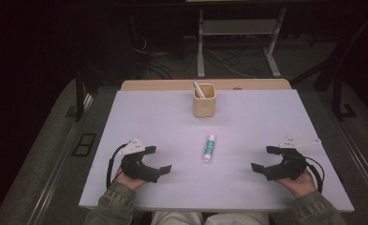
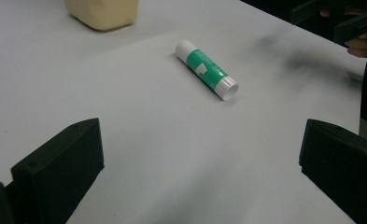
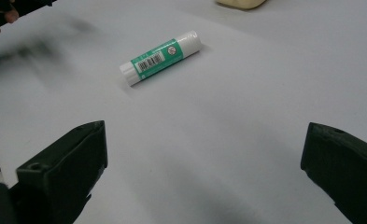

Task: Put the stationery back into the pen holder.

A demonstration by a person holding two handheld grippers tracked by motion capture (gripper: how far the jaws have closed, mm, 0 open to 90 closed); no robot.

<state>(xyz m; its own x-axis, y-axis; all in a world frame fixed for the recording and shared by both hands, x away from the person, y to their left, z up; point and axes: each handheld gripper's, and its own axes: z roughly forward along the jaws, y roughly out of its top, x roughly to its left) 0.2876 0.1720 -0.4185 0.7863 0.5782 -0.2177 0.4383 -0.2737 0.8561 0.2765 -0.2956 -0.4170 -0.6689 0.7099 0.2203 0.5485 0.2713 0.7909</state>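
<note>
A green and white glue stick (image 1: pixel 209 147) lies on its side near the middle of the white table (image 1: pixel 172 122). It also shows in the left gripper view (image 2: pixel 207 69) and in the right gripper view (image 3: pixel 161 57). My left gripper (image 1: pixel 157 159) rests open at the table's front left, jaws wide apart and empty. At the front right my right gripper (image 1: pixel 264 158) is open and empty too. Both point inward at the glue stick, well short of it. A beige square cup (image 1: pixel 204 100) stands further back with a white stick (image 1: pixel 198 89) leaning in it.
The cup's base shows at the top of the left gripper view (image 2: pixel 104 13). Beyond the table's far edge are a wooden strip (image 1: pixel 172 84), cables on the floor and metal table legs (image 1: pixel 200 47). The person's sleeves rest at the front edge.
</note>
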